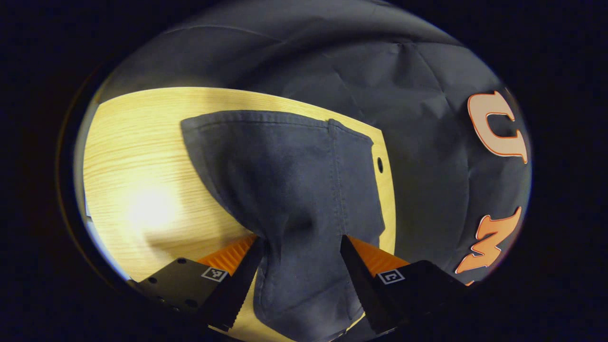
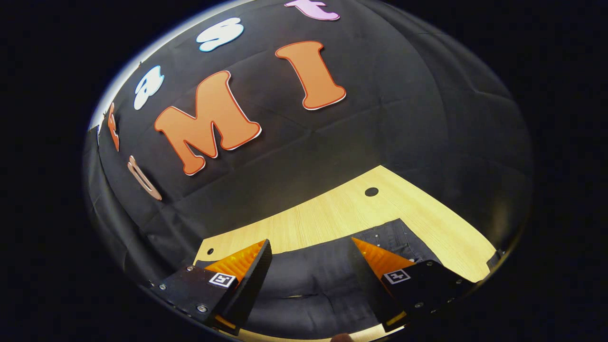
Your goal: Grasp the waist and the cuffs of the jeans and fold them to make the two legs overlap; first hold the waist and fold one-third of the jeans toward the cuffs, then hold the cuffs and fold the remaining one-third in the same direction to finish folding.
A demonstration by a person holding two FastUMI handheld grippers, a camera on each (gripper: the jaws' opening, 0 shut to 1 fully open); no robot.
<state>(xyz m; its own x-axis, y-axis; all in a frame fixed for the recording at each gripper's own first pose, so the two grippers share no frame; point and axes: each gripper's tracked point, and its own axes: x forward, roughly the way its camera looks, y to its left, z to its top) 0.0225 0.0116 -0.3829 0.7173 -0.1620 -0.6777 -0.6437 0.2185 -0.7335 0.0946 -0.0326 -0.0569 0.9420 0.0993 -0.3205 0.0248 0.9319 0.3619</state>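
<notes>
The dark blue jeans point(image 1: 285, 180) lie on the light wooden table point(image 1: 142, 156). In the left gripper view the cloth narrows to a bunch between the fingertips of my left gripper point(image 1: 301, 237), which is shut on it, and the cloth rises off the table toward the gripper. Its stitched hem lies at the far end by the table's edge. In the right gripper view the waist end of the jeans point(image 2: 308, 275), with small rivets, spreads flat past both fingers. My right gripper point(image 2: 311, 241) stands open just over it, fingers apart.
The black booth wall point(image 2: 380, 118) hangs right behind the table's far edge. Small round holes point(image 2: 371, 192) sit in the tabletop near the jeans. Bare wood point(image 2: 441, 223) stretches to the right of the waist, and bare wood lies left of the leg in the left gripper view.
</notes>
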